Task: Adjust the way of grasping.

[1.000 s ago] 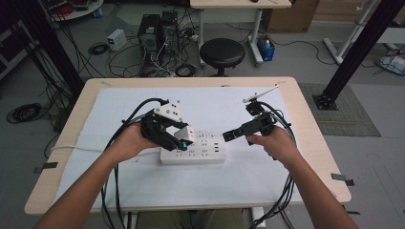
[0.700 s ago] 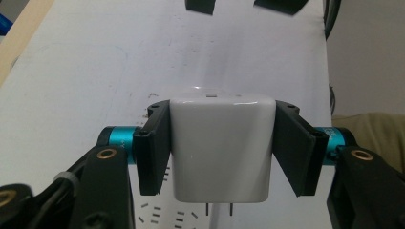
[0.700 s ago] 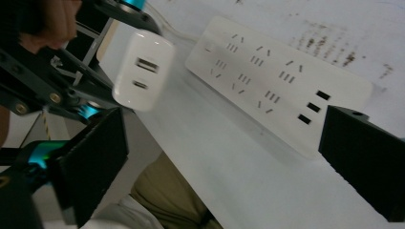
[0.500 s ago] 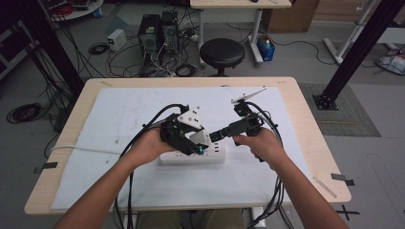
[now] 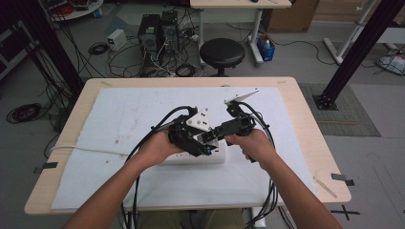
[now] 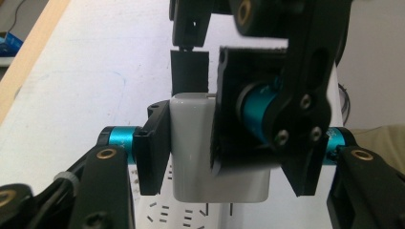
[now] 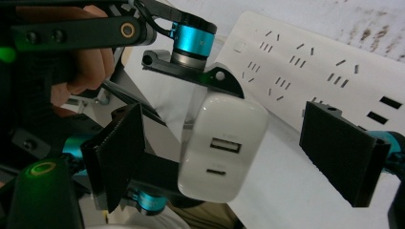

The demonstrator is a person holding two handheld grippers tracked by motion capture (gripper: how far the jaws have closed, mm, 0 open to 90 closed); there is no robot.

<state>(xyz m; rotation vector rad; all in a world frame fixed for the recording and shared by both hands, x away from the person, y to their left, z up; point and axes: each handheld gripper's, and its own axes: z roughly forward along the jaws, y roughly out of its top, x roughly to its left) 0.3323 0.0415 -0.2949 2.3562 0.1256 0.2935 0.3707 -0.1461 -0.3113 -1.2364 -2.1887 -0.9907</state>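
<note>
A white USB charger (image 6: 191,157) (image 7: 224,148) hangs just above a white power strip (image 5: 218,155) (image 7: 305,62) (image 6: 157,210) lying on the mat. My left gripper (image 5: 204,147) (image 6: 215,143) is shut on the charger, its pads pressing two opposite sides. In the right gripper view the charger's port face points at the camera. My right gripper (image 5: 216,137) (image 7: 229,124) stands open around the same charger, one pad on each side with a gap to the body. In the left gripper view the right gripper comes down from the top and hides part of the charger.
The power strip lies on a white mat (image 5: 119,119) covering the wooden table (image 5: 310,143). Black cables (image 5: 157,129) trail from both grippers back over the front edge. Beyond the far edge stand a black stool (image 5: 222,51) and computer cases (image 5: 157,28).
Both hands have come together: the left gripper moved right and the right gripper moved left, and they now meet above the power strip's right part.
</note>
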